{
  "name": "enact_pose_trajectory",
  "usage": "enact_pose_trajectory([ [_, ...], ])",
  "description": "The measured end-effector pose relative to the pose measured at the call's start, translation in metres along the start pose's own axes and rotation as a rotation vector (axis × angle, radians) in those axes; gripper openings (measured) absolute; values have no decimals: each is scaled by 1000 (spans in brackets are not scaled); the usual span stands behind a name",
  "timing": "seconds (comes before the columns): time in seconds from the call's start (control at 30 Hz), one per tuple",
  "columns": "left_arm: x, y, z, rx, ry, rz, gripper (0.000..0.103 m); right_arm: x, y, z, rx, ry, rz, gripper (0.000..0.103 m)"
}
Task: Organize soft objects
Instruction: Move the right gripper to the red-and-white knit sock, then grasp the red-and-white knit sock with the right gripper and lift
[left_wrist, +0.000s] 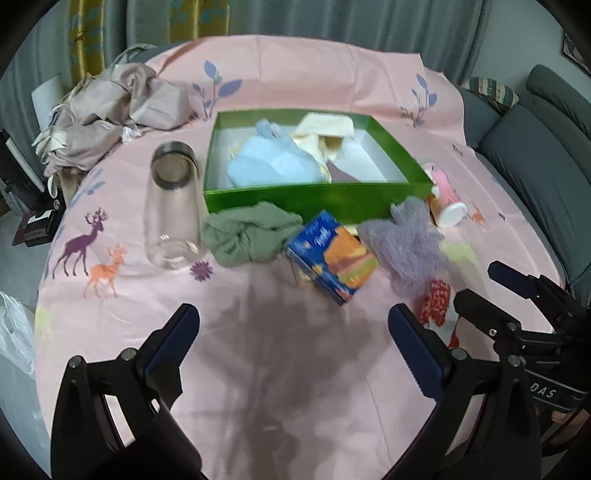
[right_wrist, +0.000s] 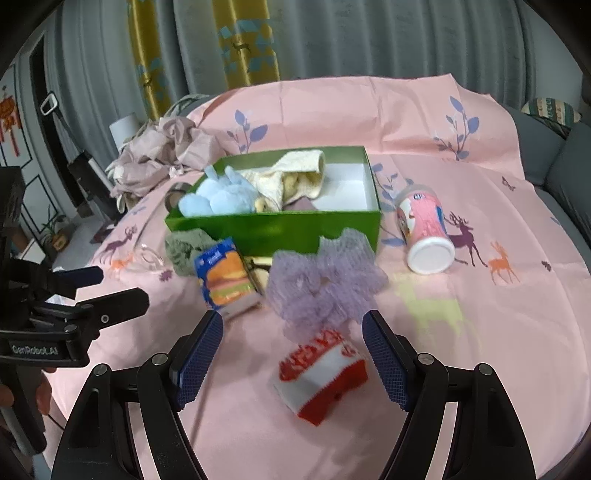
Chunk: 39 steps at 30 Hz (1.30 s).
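Just both tongs, left tongs (left_wrist: 293, 334) and right tongs (right_wrist: 291, 341), agape and empty, red-and-white sock (right_wrist: 319, 374) below the right pair.

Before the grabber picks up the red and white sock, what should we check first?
1. Right gripper open: ok, its jaws stand wide with nothing between the pads.
2. Red and white sock lined up: ok, it lies on the cloth just ahead of the fingers.
3. Sock free of other things: cannot tell, the purple mesh scrunchie lies right behind it and may touch it.
4. Room in the green box: ok, its right part shows bare white floor.
5. Left gripper out of the way: ok, it is open and empty, off to the side.
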<state>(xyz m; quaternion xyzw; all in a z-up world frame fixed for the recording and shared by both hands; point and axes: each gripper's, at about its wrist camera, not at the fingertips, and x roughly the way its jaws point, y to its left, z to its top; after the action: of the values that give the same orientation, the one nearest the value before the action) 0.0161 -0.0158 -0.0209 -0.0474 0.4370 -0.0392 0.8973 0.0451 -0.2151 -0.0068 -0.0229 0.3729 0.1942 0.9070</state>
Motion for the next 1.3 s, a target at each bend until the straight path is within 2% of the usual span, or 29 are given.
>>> enact_pose_trajectory([
  [0.23,11,-10,-8,30,38,-18,102,-8,-21,-23,27,29,-8,79],
  [0.37,16,-18,-11,44,55,-52,102,-10,-34,-34,53,58,-11,79],
  [0.63,24,-43,-17,52,99,-239,102,1,-40,-52,40,117,31,79],
  [0.77,30,-57,-20,64,117,-291,101,11,-38,-57,42,136,91,79],
  [0.83,34,-64,-22,80,125,-312,98,16,-38,-60,40,145,106,79],
  [1.0,47,-79,-24,118,161,-344,82,22,-39,-62,24,142,142,79],
  [1.23,62,-94,-17,145,193,-387,77,29,-41,-58,8,121,179,79],
  [1.27,66,-95,-16,146,199,-385,73,30,-42,-58,11,116,184,79],
  [1.3,68,-96,-15,147,205,-385,64,31,-42,-57,15,113,190,77],
])
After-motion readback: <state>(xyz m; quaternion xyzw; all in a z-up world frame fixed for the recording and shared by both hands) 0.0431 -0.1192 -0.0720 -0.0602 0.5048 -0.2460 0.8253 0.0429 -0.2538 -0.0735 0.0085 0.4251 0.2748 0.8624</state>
